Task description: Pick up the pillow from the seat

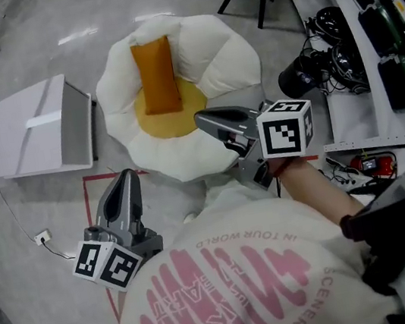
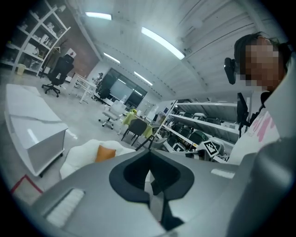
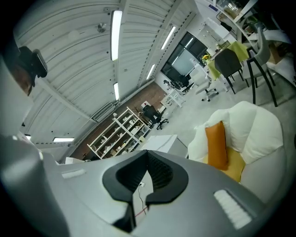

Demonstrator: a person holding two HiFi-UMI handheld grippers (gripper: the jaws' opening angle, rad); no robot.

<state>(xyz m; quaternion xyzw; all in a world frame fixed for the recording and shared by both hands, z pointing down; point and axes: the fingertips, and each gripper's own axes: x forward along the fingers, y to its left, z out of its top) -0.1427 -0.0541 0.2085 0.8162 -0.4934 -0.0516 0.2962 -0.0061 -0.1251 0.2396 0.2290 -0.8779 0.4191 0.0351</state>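
Seat [image 1: 224,52] edge partly behind right gripper [image 1: 200,121]

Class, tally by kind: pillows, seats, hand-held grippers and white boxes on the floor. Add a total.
orange pillow: 1
white and yellow seat: 1
grippers: 2, the left gripper and the right gripper
white box: 1
Total: 5

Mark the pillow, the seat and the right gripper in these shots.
pillow [image 1: 155,77], head view, middle of its orange cover.
seat [image 1: 224,54], head view, a bare white lobe.
right gripper [image 1: 202,120], head view, tip of its closed jaws.
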